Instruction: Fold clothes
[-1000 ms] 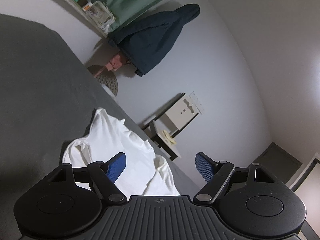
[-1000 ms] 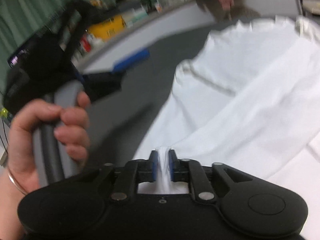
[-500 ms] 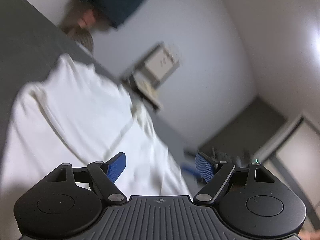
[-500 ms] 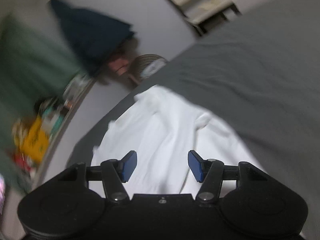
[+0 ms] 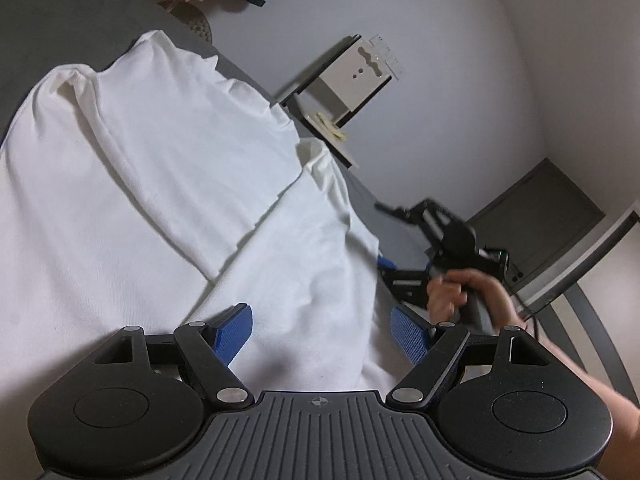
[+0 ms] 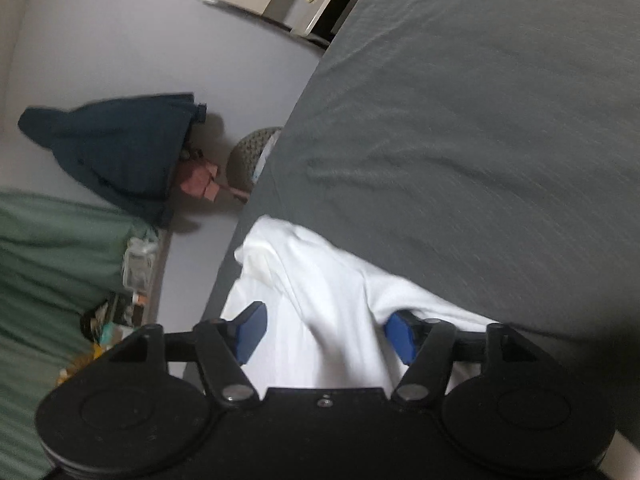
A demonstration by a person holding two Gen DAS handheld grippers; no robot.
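White shirt (image 5: 160, 168) lies half-folded on the grey bed (image 6: 480, 120); your left tongs (image 5: 320, 334) gape empty, right tongs (image 6: 326, 334) are opening over cloth. Pinch both layers at the hem.

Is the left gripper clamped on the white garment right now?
No. In the left wrist view the left gripper has its blue pads spread wide above the white garment, pressing on no fabric.

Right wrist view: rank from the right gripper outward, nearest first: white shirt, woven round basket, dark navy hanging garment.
1. White shirt: lies between the opening right gripper fingers, unpinched.
2. Woven round basket: beyond the bed edge, centre-left.
3. Dark navy hanging garment: farther left, against the wall.
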